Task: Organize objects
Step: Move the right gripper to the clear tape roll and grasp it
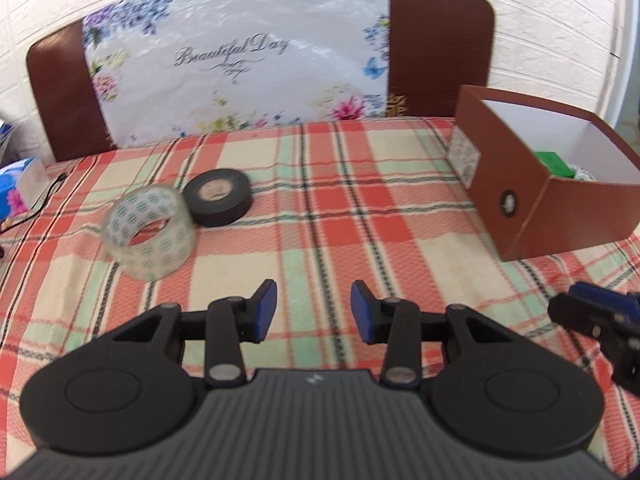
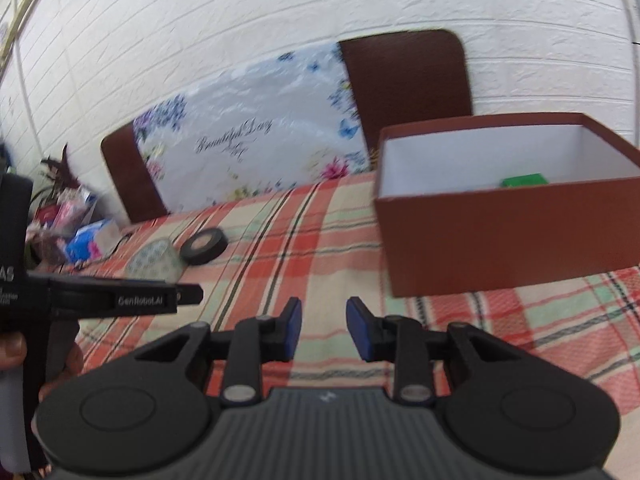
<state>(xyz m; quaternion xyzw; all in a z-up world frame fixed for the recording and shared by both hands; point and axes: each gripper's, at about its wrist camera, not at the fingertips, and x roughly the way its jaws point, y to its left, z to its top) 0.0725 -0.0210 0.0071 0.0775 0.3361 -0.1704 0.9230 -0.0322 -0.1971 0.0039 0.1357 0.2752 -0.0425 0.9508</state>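
A: Left wrist view. The left hand-held gripper (image 1: 313, 310) has its blue pads spread, nothing between them, over the red, cream and green plaid cloth on the desk (image 1: 320, 208). Ahead and to the left lie the clear roll of packing tape with a green-printed core (image 1: 150, 232), tilted on its edge, and the flat black roll of electrical tape (image 1: 219, 197), touching it or just beside it. The brown cardboard box with a white inside (image 1: 560, 184) sits far right, a green item (image 1: 554, 163) already in it.

B: Right wrist view?

A: The right hand-held gripper (image 2: 323, 330) is parted and empty, a narrower gap than the left's, near the box's front wall. Both rolls show far left, well apart from the box.

B: Progress?

A: My judgement: partly done. At least one item is boxed; both tape rolls are left. Any other box contents are hidden.
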